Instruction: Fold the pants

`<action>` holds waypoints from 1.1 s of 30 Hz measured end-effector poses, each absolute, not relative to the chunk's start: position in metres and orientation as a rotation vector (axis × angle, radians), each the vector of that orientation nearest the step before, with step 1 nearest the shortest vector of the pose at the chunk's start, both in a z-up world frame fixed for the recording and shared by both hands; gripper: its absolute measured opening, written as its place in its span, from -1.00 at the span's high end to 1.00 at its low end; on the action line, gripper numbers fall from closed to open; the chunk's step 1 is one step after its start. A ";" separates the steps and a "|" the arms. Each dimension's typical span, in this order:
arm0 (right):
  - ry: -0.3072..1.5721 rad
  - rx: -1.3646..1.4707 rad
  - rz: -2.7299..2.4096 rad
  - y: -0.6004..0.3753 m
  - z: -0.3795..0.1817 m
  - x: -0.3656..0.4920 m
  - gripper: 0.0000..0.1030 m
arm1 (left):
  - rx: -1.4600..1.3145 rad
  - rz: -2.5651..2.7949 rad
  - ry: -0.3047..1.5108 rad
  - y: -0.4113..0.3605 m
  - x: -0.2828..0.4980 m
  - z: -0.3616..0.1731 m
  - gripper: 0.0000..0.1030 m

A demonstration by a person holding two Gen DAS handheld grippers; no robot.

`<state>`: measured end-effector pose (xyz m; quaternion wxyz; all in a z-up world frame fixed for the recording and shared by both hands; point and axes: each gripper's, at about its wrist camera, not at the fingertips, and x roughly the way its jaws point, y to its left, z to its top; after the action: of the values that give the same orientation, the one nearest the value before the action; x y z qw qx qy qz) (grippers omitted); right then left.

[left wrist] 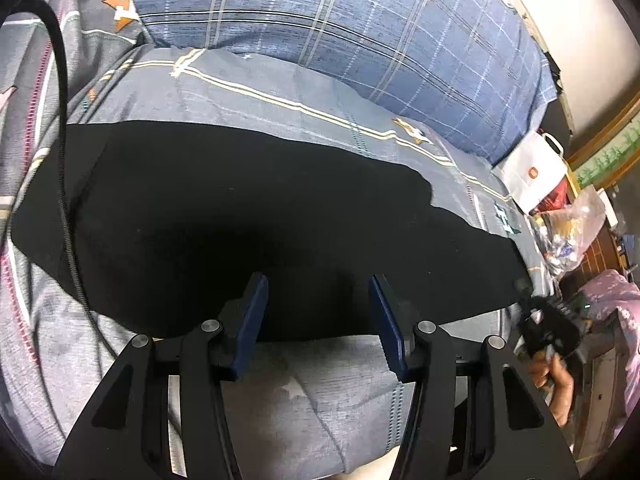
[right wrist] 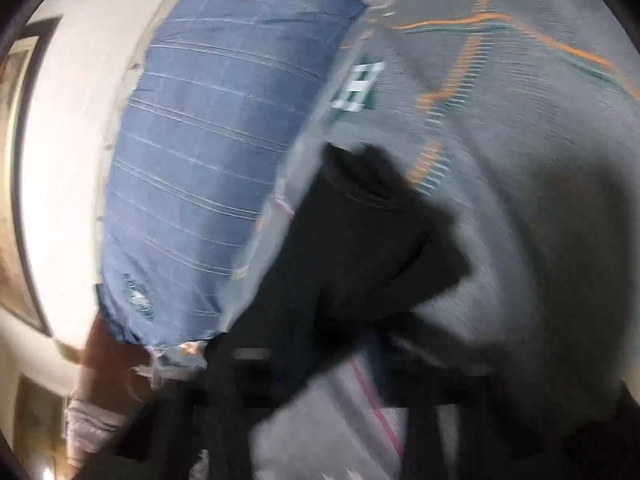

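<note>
Black pants (left wrist: 240,220) lie spread flat across a grey patterned bedsheet (left wrist: 280,92). My left gripper (left wrist: 318,280) hovers over their near edge. It is open, and its blue pads (left wrist: 256,316) stand well apart with nothing between them. At the pants' right corner a hand (left wrist: 556,384) holds my right gripper (left wrist: 548,328). In the blurred right wrist view, a strip of the pants (right wrist: 352,248) runs forward from the right gripper (right wrist: 304,360) over the sheet. That gripper looks shut on the cloth, though its fingers are smeared by motion.
A blue plaid quilt (left wrist: 340,20) is bunched along the far side by the wall, also seen as quilt (right wrist: 208,152). A black cable (left wrist: 64,160) hangs at the left. Off the right end of the bed are a white paper bag (left wrist: 532,172) and a clear plastic bag (left wrist: 568,232).
</note>
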<state>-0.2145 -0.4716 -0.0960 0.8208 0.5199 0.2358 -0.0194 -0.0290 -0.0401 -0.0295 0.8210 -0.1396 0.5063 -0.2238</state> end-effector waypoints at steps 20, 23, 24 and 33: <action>0.581 0.591 -0.238 -0.431 -0.009 -0.232 0.19 | -0.115 -0.355 1.006 -0.043 -0.021 -0.031 -0.23; 0.572 0.604 -0.128 -0.416 -0.009 -0.220 0.15 | -0.145 -0.348 0.993 -0.035 -0.022 -0.028 -0.49; 0.583 0.607 -0.099 -0.410 -0.009 -0.213 0.15 | -0.151 -0.344 0.994 -0.032 -0.021 -0.027 -0.49; 0.741 0.553 0.111 -0.347 -0.052 -0.149 0.14 | -0.128 -0.296 1.013 -0.018 -0.013 -0.040 -0.49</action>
<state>-0.1486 -0.3468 -0.0519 0.8934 0.2667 0.3574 0.0534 -0.0130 -0.0179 -0.0395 0.8619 -0.0612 0.4831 -0.1413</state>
